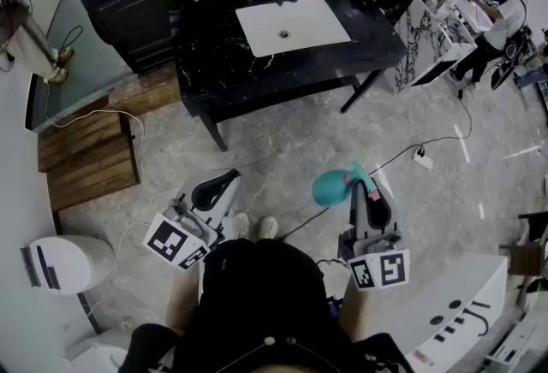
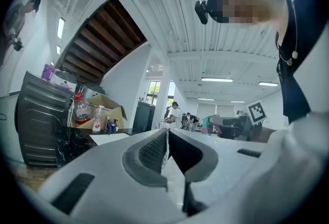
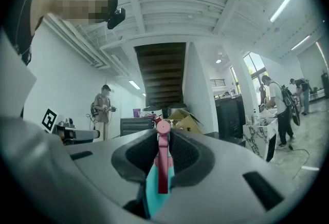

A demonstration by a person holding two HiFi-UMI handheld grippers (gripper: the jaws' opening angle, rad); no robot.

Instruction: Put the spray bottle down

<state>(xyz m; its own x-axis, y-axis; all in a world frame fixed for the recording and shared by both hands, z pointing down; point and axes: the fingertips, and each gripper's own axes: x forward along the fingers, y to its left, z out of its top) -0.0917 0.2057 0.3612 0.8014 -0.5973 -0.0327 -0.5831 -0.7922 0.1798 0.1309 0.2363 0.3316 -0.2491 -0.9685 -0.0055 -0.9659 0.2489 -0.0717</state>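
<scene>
Worktop (image 1: 214, 63) with sink (image 1: 291, 25) upper centre, well apart; right hand-held gripper (image 1: 366, 194) grasps spray bottle (image 1: 330, 188), body pointing frame-left; left hand-held gripper (image 1: 216, 187) clenched.

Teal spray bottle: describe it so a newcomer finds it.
Start at the black marble vanity counter with the white sink, then drop to the grey floor before it. There the right gripper is shut on the round teal plastic spray bottle with a pink trigger, the only bottle off the counter.

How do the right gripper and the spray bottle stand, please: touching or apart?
Touching. The right gripper view shows the right gripper clamped on the spray bottle.
</scene>
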